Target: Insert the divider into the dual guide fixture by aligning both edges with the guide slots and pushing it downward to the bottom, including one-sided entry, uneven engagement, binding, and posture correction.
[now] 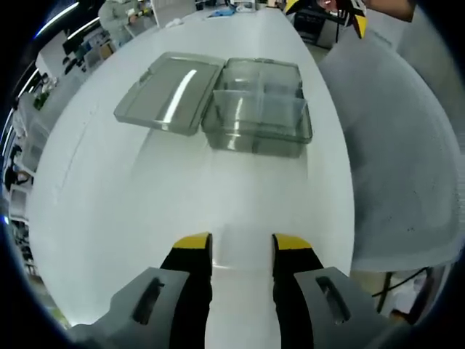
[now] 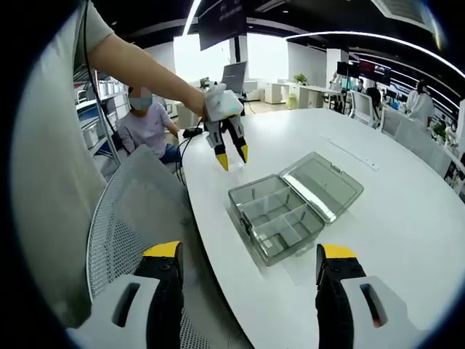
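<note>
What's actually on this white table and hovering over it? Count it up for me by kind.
Clear plastic box with hinged lid open: 1
Yellow-tipped grippers: 2, the left gripper and the right gripper
Mesh chair beside the table: 1
Total: 4

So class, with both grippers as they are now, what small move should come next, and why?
Probably bring the left gripper down toward the clear compartment box. Its lid lies open flat on the white table, both grippers hold nothing, and the right gripper is further back.
</note>
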